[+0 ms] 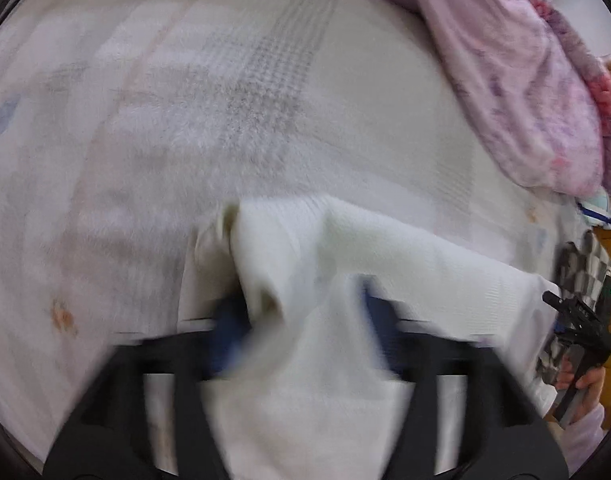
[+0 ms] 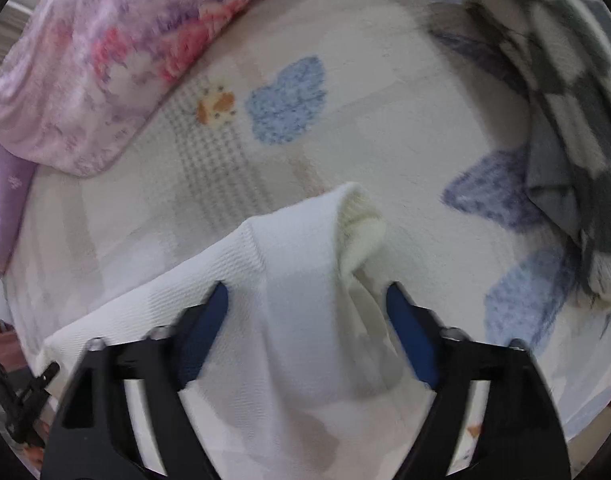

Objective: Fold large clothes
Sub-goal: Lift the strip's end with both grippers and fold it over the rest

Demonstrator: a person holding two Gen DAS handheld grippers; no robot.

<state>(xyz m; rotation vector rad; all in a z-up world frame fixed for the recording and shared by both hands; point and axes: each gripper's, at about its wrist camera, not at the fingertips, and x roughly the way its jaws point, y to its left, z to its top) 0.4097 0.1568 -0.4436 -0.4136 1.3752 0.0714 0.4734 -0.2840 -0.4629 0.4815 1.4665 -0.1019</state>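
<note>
White knit sweater (image 2: 289, 280) draped over bed blanket (image 2: 365, 128), 6 o'clock in both views. Left hand-held gripper (image 1: 301, 320) and right hand-held gripper (image 2: 305, 320): fingers spread, fabric bunched between. Checkered blanket (image 2: 577, 92) 2 o'clock, floral quilt (image 2: 105, 60) 10 o'clock.

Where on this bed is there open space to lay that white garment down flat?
The widest bare bedspread lies ahead, between the floral quilt and the checkered blanket. Both edges are crowded by those piles. The white garment hangs between both grippers.

White garment (image 2: 289, 320) — pink floral quilt (image 2: 105, 60) — grey-checked blanket (image 2: 577, 92).
</note>
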